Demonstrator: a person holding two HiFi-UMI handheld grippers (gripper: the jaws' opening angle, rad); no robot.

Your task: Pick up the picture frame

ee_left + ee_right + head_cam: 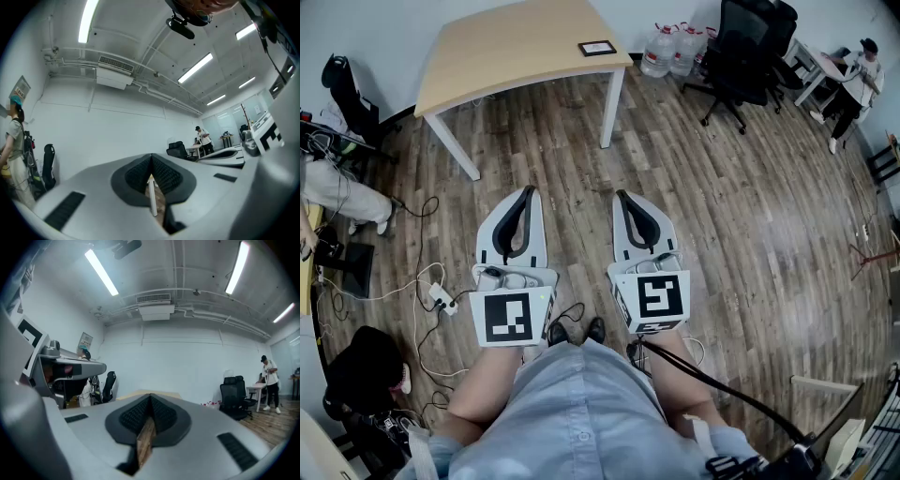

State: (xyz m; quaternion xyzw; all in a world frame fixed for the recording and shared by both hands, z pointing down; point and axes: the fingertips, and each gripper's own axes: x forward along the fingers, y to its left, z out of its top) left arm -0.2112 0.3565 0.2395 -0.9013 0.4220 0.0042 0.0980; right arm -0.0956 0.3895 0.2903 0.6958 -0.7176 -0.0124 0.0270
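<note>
Picture frame (pixel 597 48) lies flat near the right corner of the wooden table (pixel 502 52), well ahead of both tongs. Left gripper (pixel 526 193) and right gripper (pixel 622 195) have their jaws pressed together, empty, level above the plank floor (pixel 750 216).

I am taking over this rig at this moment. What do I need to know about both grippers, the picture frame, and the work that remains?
Left gripper: jaws shut, nothing between them, held level above the wood-plank floor.
Right gripper: jaws shut, empty, level beside the left one.
Small dark rectangular picture frame: lies flat near the right corner of the light wooden table, ahead of both grippers and well apart from them.
Done: nothing; the frame is untouched.
Left: approach the table, open one gripper, close it on the frame, probably at an edge, and lift.
</note>
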